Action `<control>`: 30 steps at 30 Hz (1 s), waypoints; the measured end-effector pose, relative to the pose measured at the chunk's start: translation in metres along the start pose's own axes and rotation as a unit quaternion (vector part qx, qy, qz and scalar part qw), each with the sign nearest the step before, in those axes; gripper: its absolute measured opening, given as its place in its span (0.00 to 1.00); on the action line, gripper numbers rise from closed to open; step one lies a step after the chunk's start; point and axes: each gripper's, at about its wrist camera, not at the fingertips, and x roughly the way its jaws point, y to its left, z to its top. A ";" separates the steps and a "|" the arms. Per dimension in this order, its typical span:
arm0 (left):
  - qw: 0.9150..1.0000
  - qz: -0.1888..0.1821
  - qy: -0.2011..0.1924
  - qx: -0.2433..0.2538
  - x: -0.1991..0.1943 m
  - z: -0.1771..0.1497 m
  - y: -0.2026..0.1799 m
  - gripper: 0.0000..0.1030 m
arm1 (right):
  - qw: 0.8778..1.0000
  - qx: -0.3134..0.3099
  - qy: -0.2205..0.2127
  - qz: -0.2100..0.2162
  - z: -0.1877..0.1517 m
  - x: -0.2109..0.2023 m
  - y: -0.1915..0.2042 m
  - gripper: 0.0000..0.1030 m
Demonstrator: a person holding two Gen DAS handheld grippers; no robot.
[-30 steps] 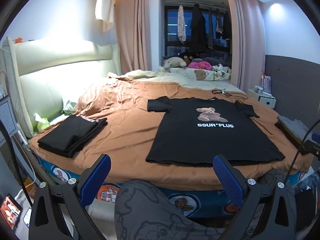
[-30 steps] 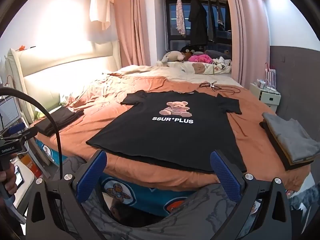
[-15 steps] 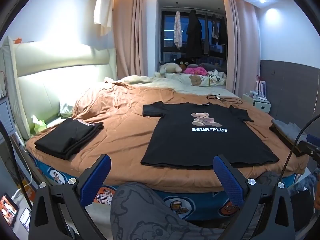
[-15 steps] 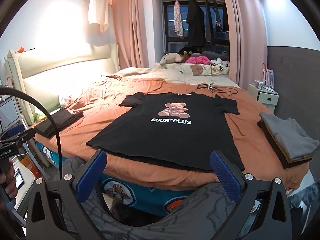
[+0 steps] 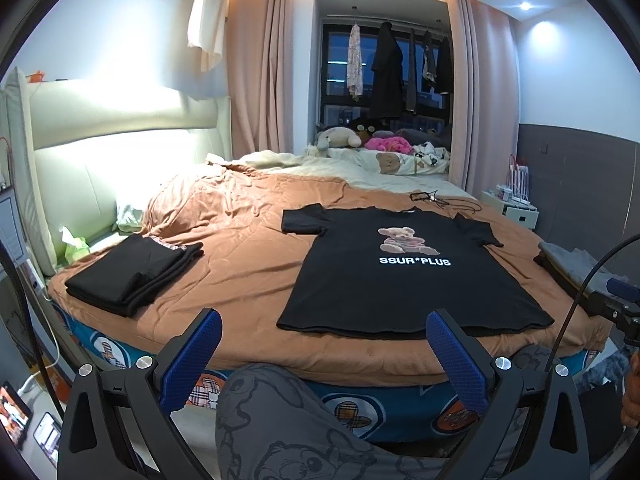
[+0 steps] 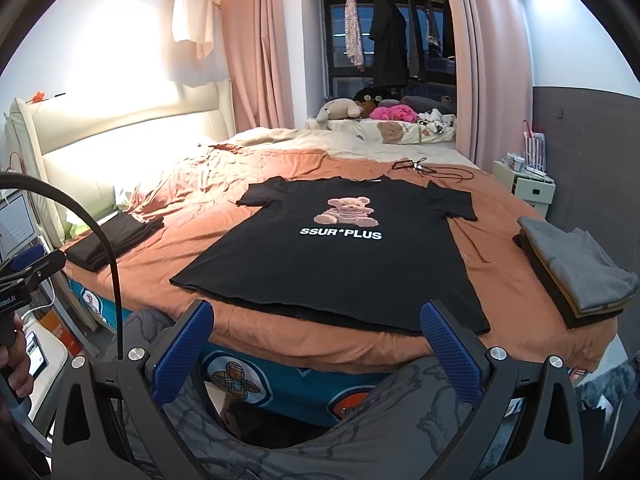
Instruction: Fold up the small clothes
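Bed: tee flat, ahead of both open grippers, untouched

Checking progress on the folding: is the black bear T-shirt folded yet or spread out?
Spread out. The black bear T-shirt lies flat on the bed, print up, both sleeves out, hem toward the open tongs.

We see a room lit warmly from above. A strip of light over the headboard burns it out to near white in both views, and the wall beside it glares. Ceiling spots throw a soft bloom on the far wall. The window is dark. The bed cover is evenly lit with shallow shadows in its creases. Both views bow strongly at the edges and darken to black corners. Focus is sharp throughout.
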 end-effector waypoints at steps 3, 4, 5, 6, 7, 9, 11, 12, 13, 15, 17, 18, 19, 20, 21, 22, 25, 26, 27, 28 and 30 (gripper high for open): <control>1.000 0.001 0.001 0.000 0.000 0.000 0.000 1.00 | 1.000 0.000 0.001 0.001 0.003 -0.001 0.000 1.00; 1.000 0.001 0.000 0.000 0.000 -0.001 -0.001 1.00 | 1.000 -0.001 0.001 0.001 0.000 0.000 0.003 1.00; 1.000 -0.001 0.000 -0.001 0.001 -0.001 -0.001 1.00 | 1.000 -0.002 0.001 -0.001 0.000 0.000 0.004 1.00; 1.000 -0.001 0.000 -0.001 0.001 -0.001 -0.002 1.00 | 1.000 -0.002 0.000 -0.003 0.000 -0.001 0.004 1.00; 1.000 -0.001 0.000 0.000 0.001 -0.002 -0.002 1.00 | 1.000 -0.003 -0.001 -0.003 0.000 -0.002 0.005 1.00; 1.000 0.000 0.000 0.002 0.002 -0.002 -0.002 1.00 | 1.000 -0.005 0.000 -0.003 0.000 -0.002 0.007 1.00; 1.000 -0.001 0.000 0.003 0.002 -0.003 -0.003 1.00 | 1.000 -0.007 -0.006 -0.007 0.000 -0.004 0.008 1.00; 1.000 -0.002 0.001 0.002 0.002 -0.004 -0.004 1.00 | 1.000 -0.006 -0.012 -0.007 0.000 -0.005 0.008 1.00; 1.000 -0.002 0.001 0.001 0.003 -0.003 -0.004 1.00 | 1.000 -0.005 -0.017 -0.006 0.000 -0.006 0.007 1.00; 1.000 -0.002 0.001 0.001 0.002 -0.004 -0.005 1.00 | 1.000 -0.008 -0.027 -0.007 0.001 -0.011 0.009 1.00; 1.000 -0.001 -0.001 0.002 0.002 -0.003 -0.005 1.00 | 0.999 -0.013 -0.030 -0.008 -0.002 -0.010 0.012 1.00; 1.000 -0.001 -0.001 0.002 0.001 -0.003 -0.005 1.00 | 0.999 -0.015 -0.029 -0.009 -0.003 -0.010 0.012 1.00; 1.000 -0.001 -0.001 0.001 0.001 -0.004 -0.005 1.00 | 0.999 -0.015 -0.028 -0.009 -0.004 -0.010 0.012 1.00; 1.000 -0.002 -0.001 0.001 0.001 -0.004 -0.005 1.00 | 1.000 -0.013 -0.027 -0.008 -0.005 -0.009 0.012 1.00; 1.000 -0.001 -0.001 0.002 0.001 -0.004 -0.005 1.00 | 1.000 -0.012 -0.026 -0.008 -0.005 -0.008 0.012 1.00; 1.000 -0.002 -0.001 0.003 0.001 -0.005 -0.006 1.00 | 1.000 -0.011 -0.025 -0.007 -0.004 -0.006 0.011 1.00; 1.000 -0.002 0.000 0.008 0.000 -0.006 -0.009 1.00 | 1.000 -0.010 -0.025 -0.008 -0.004 -0.005 0.011 1.00; 1.000 -0.002 0.000 0.009 -0.001 -0.007 -0.010 1.00 | 1.000 -0.009 -0.027 -0.007 -0.004 -0.005 0.010 1.00; 1.000 -0.003 0.000 0.009 -0.001 -0.007 -0.011 1.00 | 1.000 -0.008 -0.030 -0.005 -0.004 -0.005 0.010 1.00; 1.000 -0.004 -0.001 0.009 -0.001 -0.007 -0.010 1.00 | 0.999 -0.008 -0.031 -0.005 -0.003 -0.007 0.010 1.00; 1.000 -0.004 -0.002 0.011 -0.002 -0.006 -0.011 1.00 | 0.999 -0.008 -0.031 -0.006 -0.003 -0.006 0.009 1.00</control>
